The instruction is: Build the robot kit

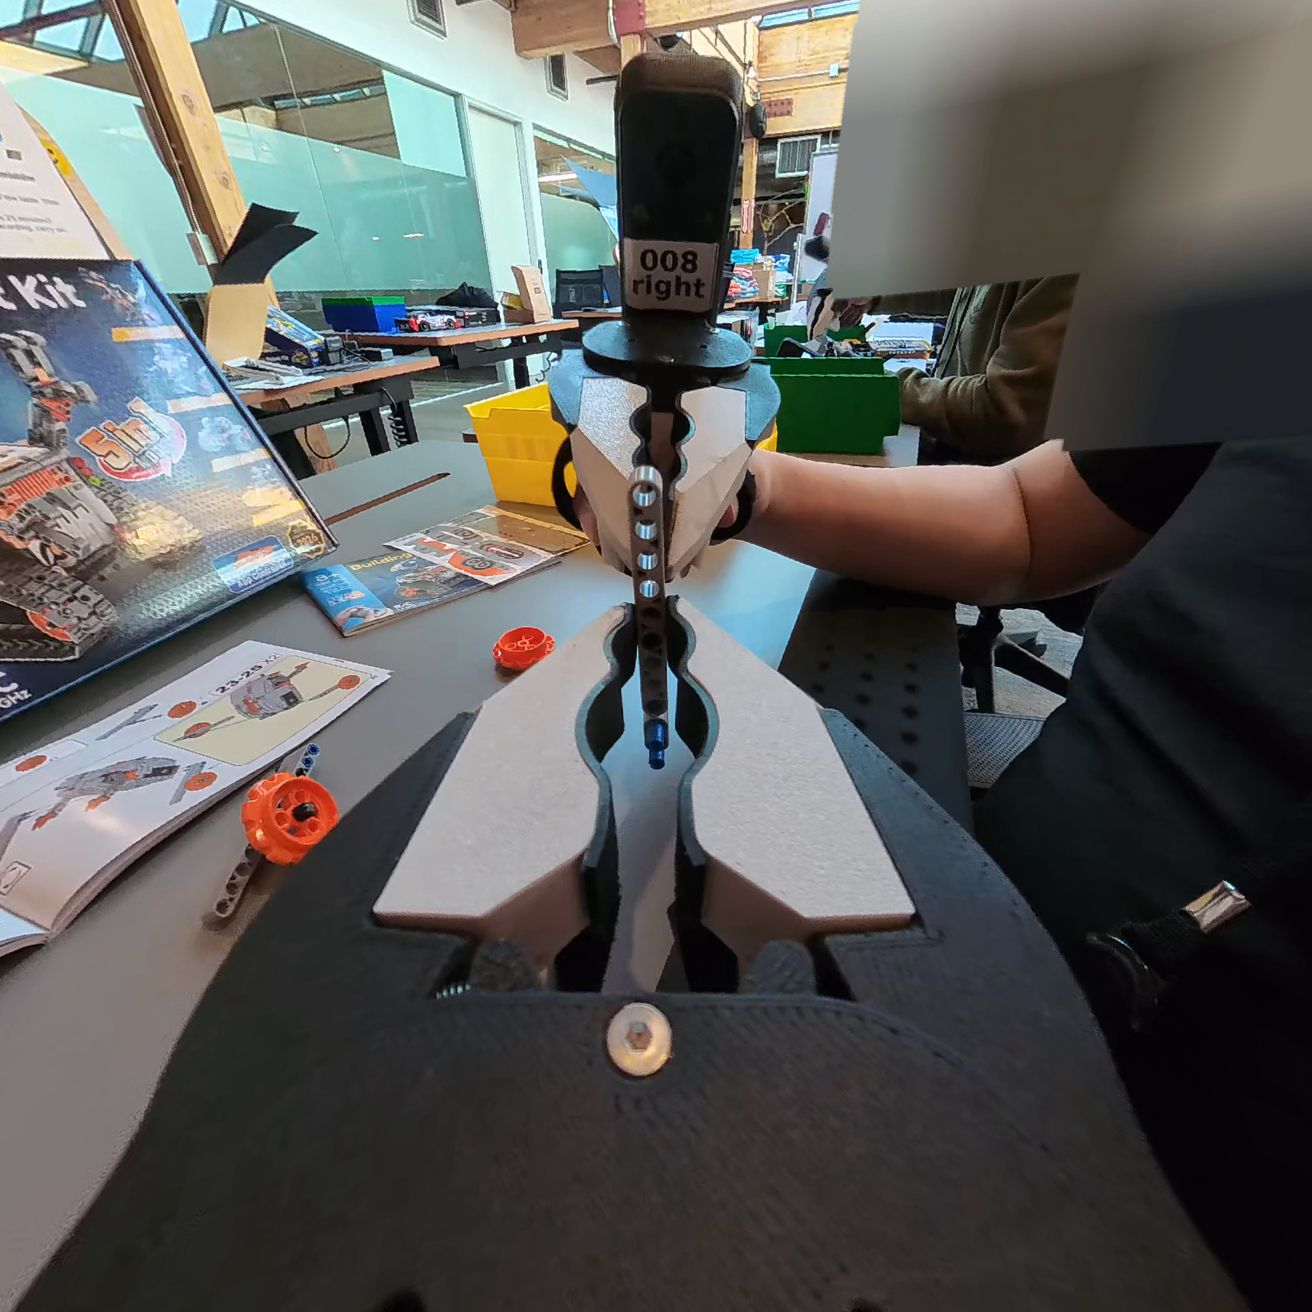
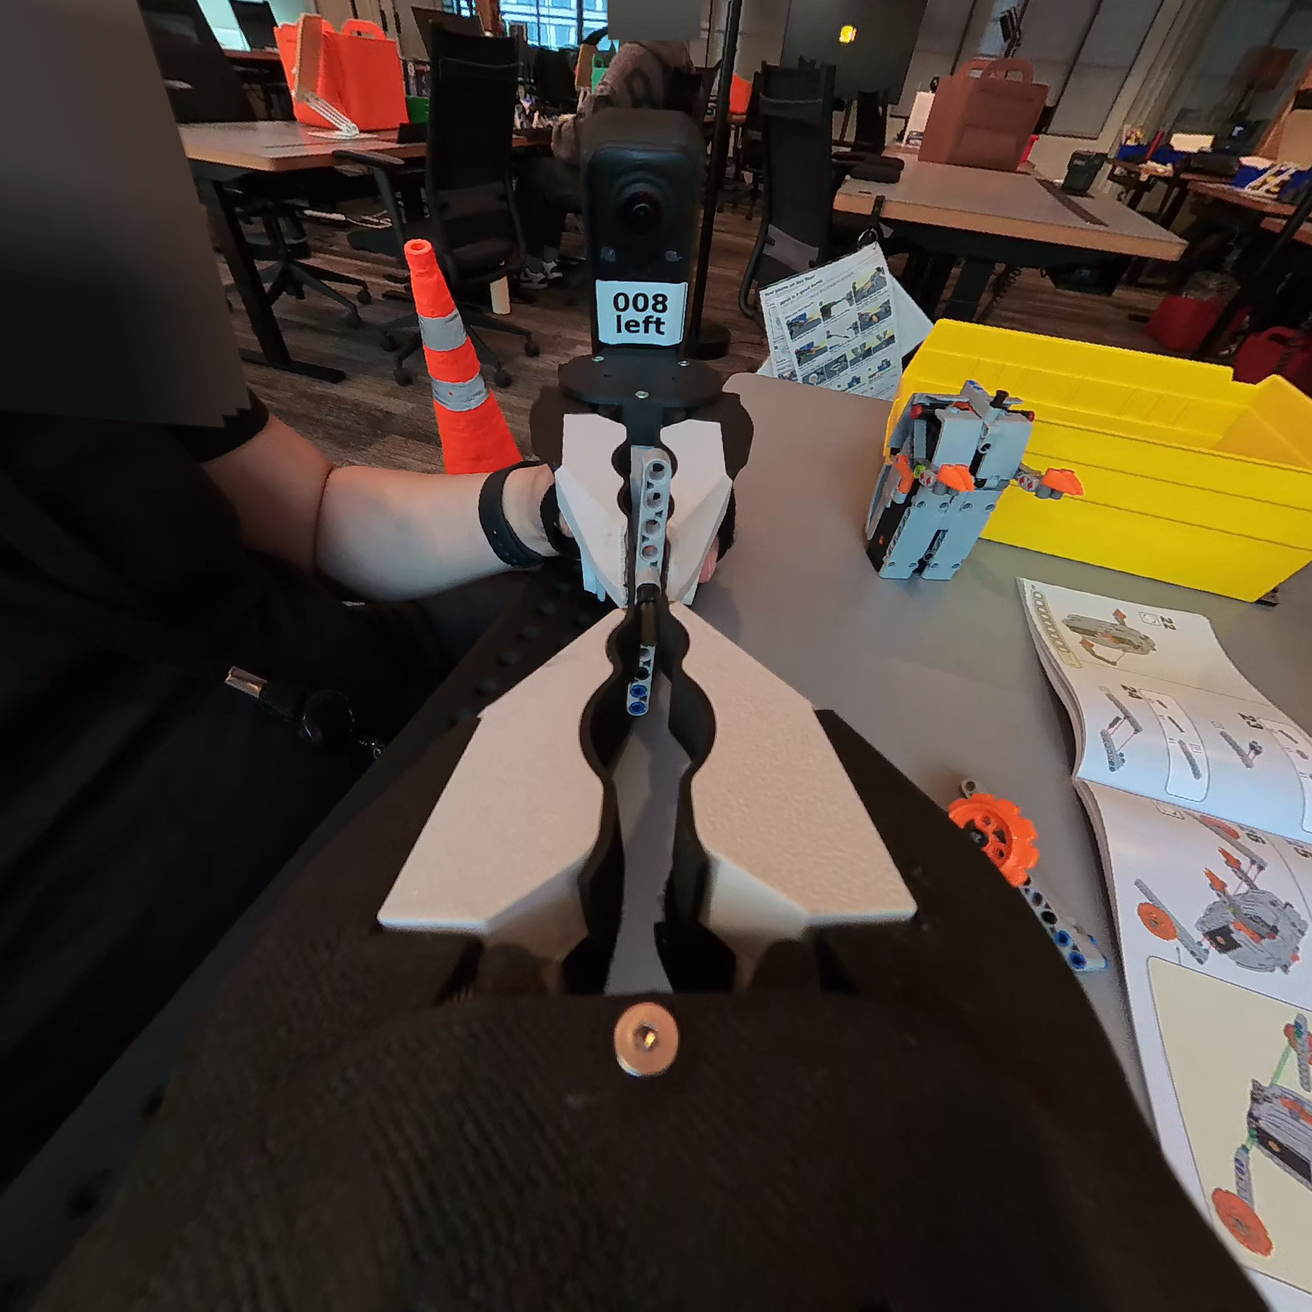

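beam (image 1: 649,568) lengthwise between both grippers

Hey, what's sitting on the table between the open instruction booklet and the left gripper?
In the left wrist view, an orange wheel on a grey beam lies between the booklet and the left gripper.

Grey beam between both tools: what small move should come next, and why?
Probably keep both tools shut and press them gently together along the grey beam: the left tool and right tool meet tip to tip, each gripping it.
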Demonstrator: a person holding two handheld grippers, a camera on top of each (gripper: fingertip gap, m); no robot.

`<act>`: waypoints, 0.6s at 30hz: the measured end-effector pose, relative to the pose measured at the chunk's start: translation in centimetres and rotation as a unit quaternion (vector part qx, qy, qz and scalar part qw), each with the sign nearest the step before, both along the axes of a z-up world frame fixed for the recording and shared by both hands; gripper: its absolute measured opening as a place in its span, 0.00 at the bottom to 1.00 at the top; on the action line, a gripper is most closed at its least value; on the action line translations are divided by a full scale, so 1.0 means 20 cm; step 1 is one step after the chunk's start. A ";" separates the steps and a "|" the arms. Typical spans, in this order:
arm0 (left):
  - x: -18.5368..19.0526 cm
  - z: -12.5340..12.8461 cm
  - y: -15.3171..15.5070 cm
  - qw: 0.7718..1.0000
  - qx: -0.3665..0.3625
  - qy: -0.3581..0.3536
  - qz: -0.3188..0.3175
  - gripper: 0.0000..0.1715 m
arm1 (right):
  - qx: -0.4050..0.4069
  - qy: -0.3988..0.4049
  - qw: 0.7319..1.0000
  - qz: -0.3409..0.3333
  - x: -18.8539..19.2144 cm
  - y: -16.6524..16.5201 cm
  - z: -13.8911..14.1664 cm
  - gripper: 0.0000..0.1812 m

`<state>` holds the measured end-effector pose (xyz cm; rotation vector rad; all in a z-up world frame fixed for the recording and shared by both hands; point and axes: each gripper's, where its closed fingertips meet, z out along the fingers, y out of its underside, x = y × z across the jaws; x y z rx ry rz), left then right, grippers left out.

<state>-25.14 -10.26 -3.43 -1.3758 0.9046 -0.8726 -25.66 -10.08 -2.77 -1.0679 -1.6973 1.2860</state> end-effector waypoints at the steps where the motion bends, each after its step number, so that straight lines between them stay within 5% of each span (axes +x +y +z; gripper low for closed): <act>1: 0.00 0.00 0.00 1.000 -0.005 -0.002 0.001 0.03 | -0.003 -0.001 1.000 -0.003 0.00 0.00 0.00 0.01; 18: 0.00 -0.07 0.03 0.997 -0.081 0.001 -0.013 0.03 | -0.033 -0.027 0.999 -0.008 -0.03 0.02 -0.06 0.02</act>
